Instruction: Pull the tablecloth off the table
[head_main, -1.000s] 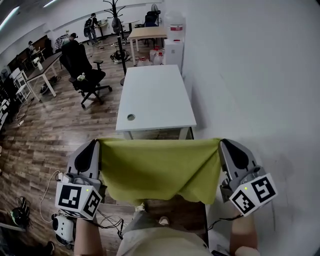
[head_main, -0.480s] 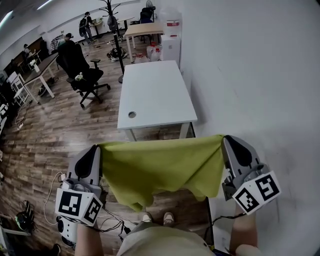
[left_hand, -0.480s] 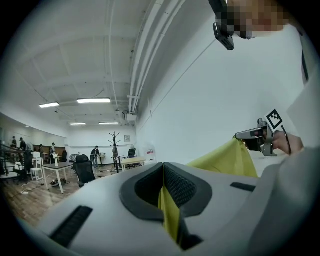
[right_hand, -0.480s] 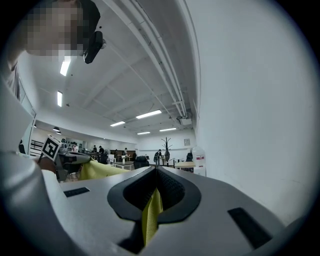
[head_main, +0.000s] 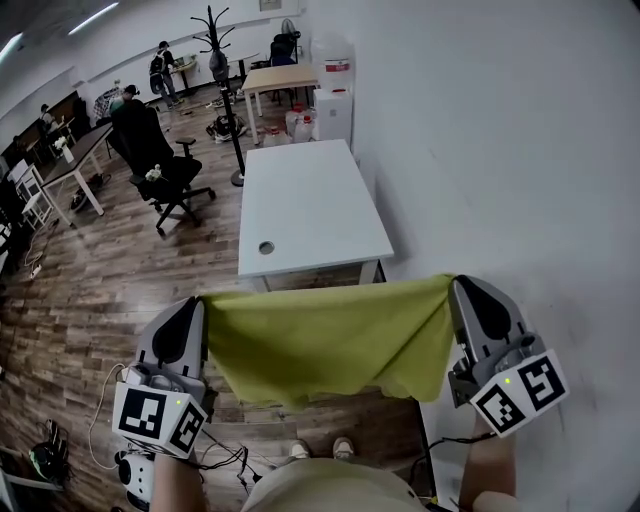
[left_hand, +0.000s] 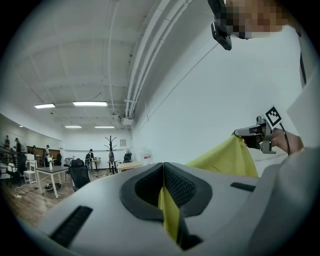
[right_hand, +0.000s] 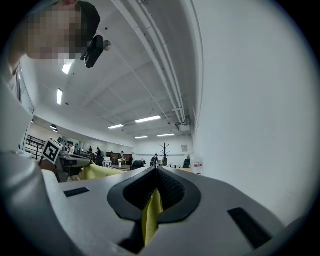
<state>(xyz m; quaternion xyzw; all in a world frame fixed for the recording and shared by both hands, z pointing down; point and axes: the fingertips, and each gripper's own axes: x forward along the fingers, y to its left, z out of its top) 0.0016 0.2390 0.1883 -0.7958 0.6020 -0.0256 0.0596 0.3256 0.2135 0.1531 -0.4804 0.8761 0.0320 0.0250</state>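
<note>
A yellow-green tablecloth (head_main: 330, 338) hangs stretched in the air between my two grippers, in front of the person's body and off the white table (head_main: 312, 208). My left gripper (head_main: 200, 300) is shut on its left top corner, with the cloth (left_hand: 169, 215) pinched between the jaws. My right gripper (head_main: 452, 282) is shut on the right top corner, and a strip of cloth (right_hand: 150, 215) shows between those jaws. The cloth's lower edge sags unevenly. The tabletop is bare, with a round cable hole (head_main: 266, 247).
A white wall (head_main: 500, 150) runs along the right of the table. A black office chair (head_main: 160, 165) and a coat stand (head_main: 222, 60) stand on the wooden floor to the left. Further desks, a water dispenser (head_main: 333, 95) and people are at the back. Cables lie near the person's feet.
The cloth has been held taut all along. The view has drawn back from the table, whose near edge now shows clear of the cloth, and the cloth's hanging edge has lifted and evened out.
</note>
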